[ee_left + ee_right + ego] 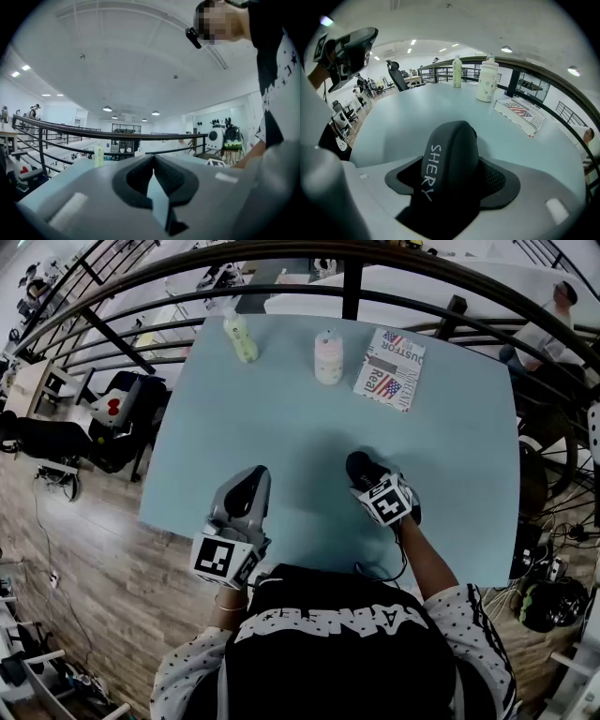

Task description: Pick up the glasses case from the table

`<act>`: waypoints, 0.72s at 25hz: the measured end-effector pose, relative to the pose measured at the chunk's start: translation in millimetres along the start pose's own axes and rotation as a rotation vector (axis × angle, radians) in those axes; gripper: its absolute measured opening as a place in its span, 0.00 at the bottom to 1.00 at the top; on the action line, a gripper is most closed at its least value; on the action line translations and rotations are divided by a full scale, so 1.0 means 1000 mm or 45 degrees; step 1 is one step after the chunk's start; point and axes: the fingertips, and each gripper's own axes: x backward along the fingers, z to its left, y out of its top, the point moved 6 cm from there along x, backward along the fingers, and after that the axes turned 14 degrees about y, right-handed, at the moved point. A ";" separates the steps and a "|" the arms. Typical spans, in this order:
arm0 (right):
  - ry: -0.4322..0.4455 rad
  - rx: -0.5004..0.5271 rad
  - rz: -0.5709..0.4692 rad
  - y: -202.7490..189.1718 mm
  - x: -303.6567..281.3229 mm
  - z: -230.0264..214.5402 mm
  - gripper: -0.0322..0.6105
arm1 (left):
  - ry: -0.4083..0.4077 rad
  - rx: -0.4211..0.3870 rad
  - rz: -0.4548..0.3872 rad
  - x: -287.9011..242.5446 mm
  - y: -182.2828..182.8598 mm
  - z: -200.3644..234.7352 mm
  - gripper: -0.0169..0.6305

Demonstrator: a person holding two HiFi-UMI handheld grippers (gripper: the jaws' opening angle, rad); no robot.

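Note:
A black glasses case (359, 467) with white lettering lies on the pale blue table (281, 427) near its front edge. My right gripper (368, 478) points steeply down over it. In the right gripper view the case (450, 150) fills the space between the jaws, and both dark pads lie against its sides. My left gripper (253, 476) hovers to the left of the case, about level, over the table's front. In the left gripper view its tips (153, 161) meet with nothing between them.
At the table's far side stand a green bottle (240, 337) and a white and pink bottle (328, 357), with a printed booklet (390, 367) lying to their right. A black railing (352, 287) curves behind the table. Wooden floor and office chairs lie to the left.

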 end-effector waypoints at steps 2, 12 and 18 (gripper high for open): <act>-0.003 -0.015 -0.033 -0.001 0.003 0.000 0.63 | 0.007 0.006 0.008 0.002 0.001 0.001 0.03; -0.040 -0.116 -0.258 0.009 0.047 0.009 0.63 | -0.004 -0.023 -0.033 0.009 0.005 -0.006 0.03; -0.063 -0.131 -0.377 0.009 0.077 0.012 0.63 | -0.020 -0.026 -0.036 0.012 0.007 -0.021 0.03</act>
